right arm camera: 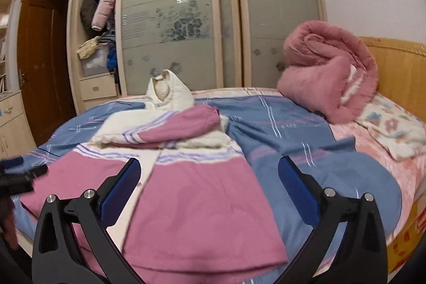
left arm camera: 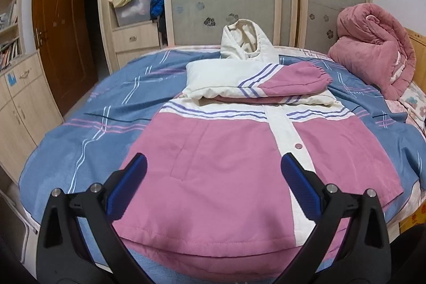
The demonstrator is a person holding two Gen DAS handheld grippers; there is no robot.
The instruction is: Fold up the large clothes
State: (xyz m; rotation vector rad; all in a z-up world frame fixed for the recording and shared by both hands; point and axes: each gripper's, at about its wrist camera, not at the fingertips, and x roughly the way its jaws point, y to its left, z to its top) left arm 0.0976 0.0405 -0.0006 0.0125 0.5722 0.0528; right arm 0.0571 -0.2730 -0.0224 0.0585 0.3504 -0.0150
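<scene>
A pink and cream padded jacket (left arm camera: 213, 164) lies flat on the bed, front up, hem nearest me; it also shows in the right wrist view (right arm camera: 191, 193). Both sleeves (left arm camera: 287, 81) are folded across the chest, and the cream hood (left arm camera: 247, 44) stands up at the far end. My left gripper (left arm camera: 213, 169) is open and empty, just above the hem, its fingers either side of the jacket's lower middle. My right gripper (right arm camera: 209, 172) is open and empty above the jacket's right hem corner. The left gripper shows at the left edge of the right wrist view (right arm camera: 16, 172).
The bed has a blue checked cover (left arm camera: 93, 124). A rolled pink quilt (right arm camera: 330, 76) lies at the headboard end beside a floral pillow (right arm camera: 394, 129). A wardrobe with sliding doors (right arm camera: 186, 17) stands behind the bed, a brown door (left arm camera: 58, 23) at the left.
</scene>
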